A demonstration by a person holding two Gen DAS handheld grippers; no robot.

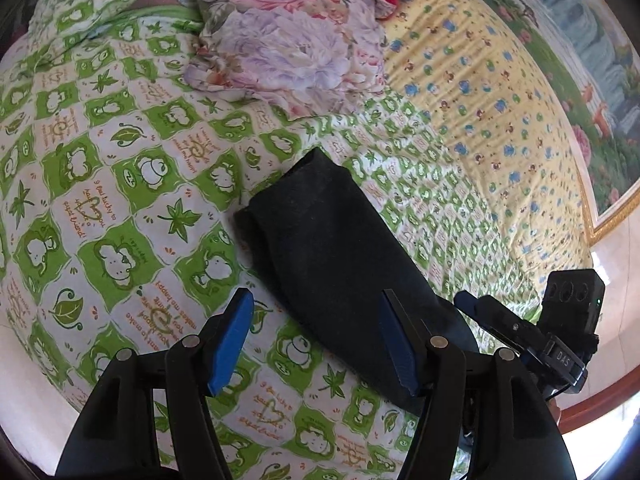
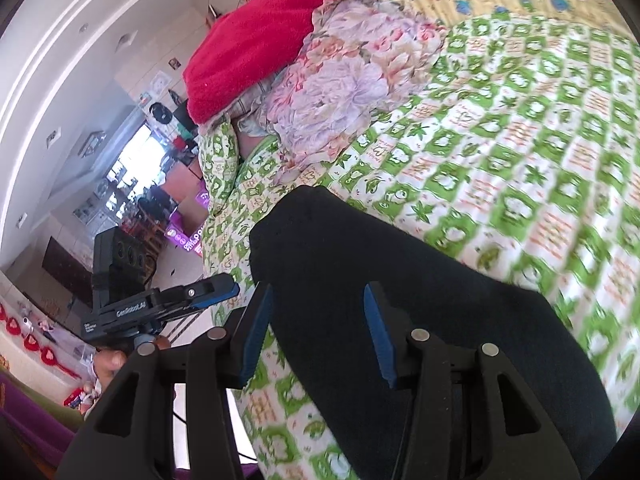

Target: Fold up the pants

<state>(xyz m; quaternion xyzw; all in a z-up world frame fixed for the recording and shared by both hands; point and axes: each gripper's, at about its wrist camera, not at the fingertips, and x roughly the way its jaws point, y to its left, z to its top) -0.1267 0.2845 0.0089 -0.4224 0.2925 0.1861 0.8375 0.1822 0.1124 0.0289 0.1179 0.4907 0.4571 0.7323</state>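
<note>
Both grippers, left gripper (image 1: pixel 316 344) and right gripper (image 2: pixel 318 334), are hovering spread, pinching nothing, over black pants (image 1: pixel 332 248) lying near the bed (image 1: pixel 120 184) edge. Advice: grip both layers squarely.

The green-and-white checked cartoon bedsheet (image 1: pixel 120 184) is showing upside-down orange script, with "makes me happy" readable at about seven o'clock in the left wrist view. At four o'clock there, the black body of the right gripper (image 1: pixel 560 354) is carrying a small label reading "DAS". In the right wrist view, at nine o'clock, the black body of the left gripper (image 2: pixel 132 312) is displaying white lettering "GenRobot.AI", with smaller print below too tiny to read.
</note>
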